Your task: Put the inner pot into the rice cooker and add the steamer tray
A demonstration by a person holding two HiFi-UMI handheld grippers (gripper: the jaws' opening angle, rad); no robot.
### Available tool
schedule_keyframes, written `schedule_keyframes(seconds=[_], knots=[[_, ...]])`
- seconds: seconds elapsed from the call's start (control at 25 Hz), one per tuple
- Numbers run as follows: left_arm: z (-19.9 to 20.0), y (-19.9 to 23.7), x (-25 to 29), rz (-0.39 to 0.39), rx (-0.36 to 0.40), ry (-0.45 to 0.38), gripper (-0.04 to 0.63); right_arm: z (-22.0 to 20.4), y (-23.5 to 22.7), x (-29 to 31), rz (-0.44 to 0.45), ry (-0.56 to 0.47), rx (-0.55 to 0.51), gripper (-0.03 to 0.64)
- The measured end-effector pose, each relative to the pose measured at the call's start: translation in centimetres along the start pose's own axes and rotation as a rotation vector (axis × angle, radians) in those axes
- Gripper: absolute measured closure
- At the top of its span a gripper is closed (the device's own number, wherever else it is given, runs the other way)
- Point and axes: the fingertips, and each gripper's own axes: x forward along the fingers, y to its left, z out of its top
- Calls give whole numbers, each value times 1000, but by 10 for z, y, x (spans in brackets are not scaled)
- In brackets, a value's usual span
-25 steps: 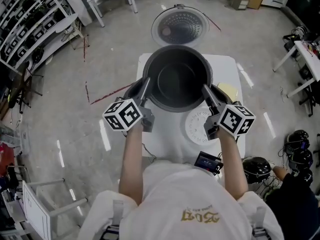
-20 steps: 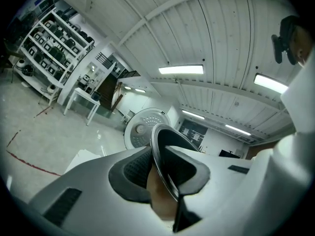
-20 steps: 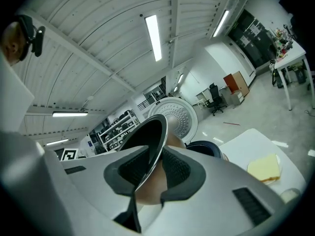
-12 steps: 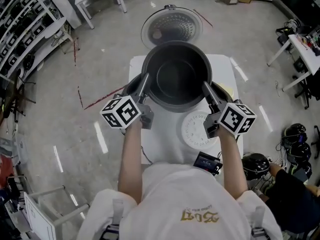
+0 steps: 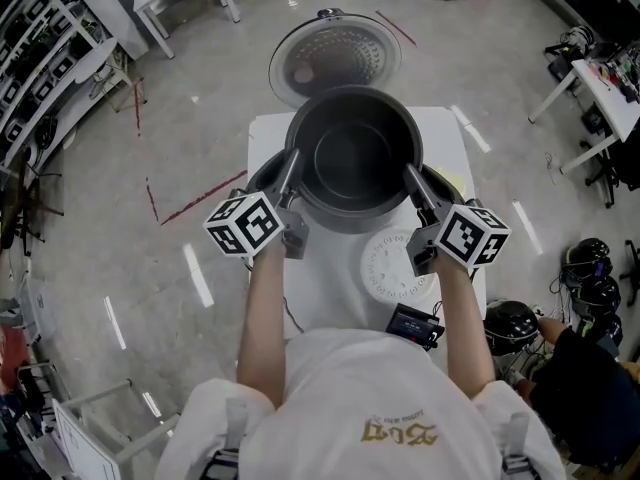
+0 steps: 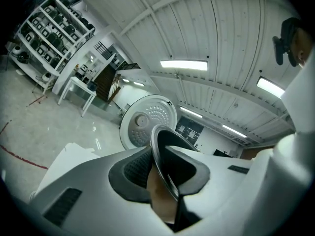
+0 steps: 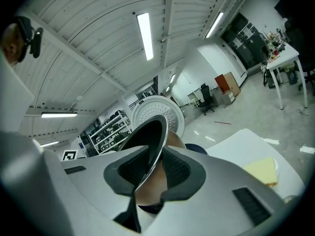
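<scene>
Pot (image 5: 352, 158) hangs in the air over the cooker (image 5: 262, 175), which sits at the far edge of the table (image 5: 330, 288), about mid-width. My read is that it is not seated yet. Cooker body shows on both sides under it.

Left claw (image 5: 291, 160) is clamped on the pot's left edge and right claw (image 5: 409, 172) on its right edge. Both gripper views show the thin metal edge pinched between the pads.

Risks:
- The grip is only two thin pinches on opposite sides of a smooth edge. If one hand drops lower than the other, the pot tilts and can pivot or slide out of the pads.
- If I lower it off-centre, the bottom catches the cooker's edge and the pot jams crooked or knocks the cooker along the table.
- The lid (image 5: 335, 53) stands open just beyond the pot. Pushing too far toward the far edge bumps the pot into it.
- Letting go before the pot is seated means it falls in hard.
- The tray (image 5: 395, 265) lies near the right claw, toward the near right of the table. A low hand on the way back could sweep it off.

Counts: one pot, one cooker, one lid, one tray, two claws. Also one yellow pad (image 5: 456, 181) by the right edge and one black device (image 5: 415, 324) at the near edge.
</scene>
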Motion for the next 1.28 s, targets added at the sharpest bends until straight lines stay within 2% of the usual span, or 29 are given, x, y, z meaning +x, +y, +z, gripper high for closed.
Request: schedule_keyframes(seconds=[0.52,0.68,0.92,1.12,1.28], knots=[[-30,39,39,17,-36,99,503,-25,-42,30,-74,69,58,522],[-42,49,48,22,-20,142,497,-33,-54,37,-96,94,68,520],[-54,57,58,29,42,202,485,-47,-70,43,-131,145,82,514],[-63,62,62,54,195,269,471,-58,-77,47,-160,183,59,509],[-71,71,63,66,205,299,468,-64,-80,52,-195,227,4,502]])
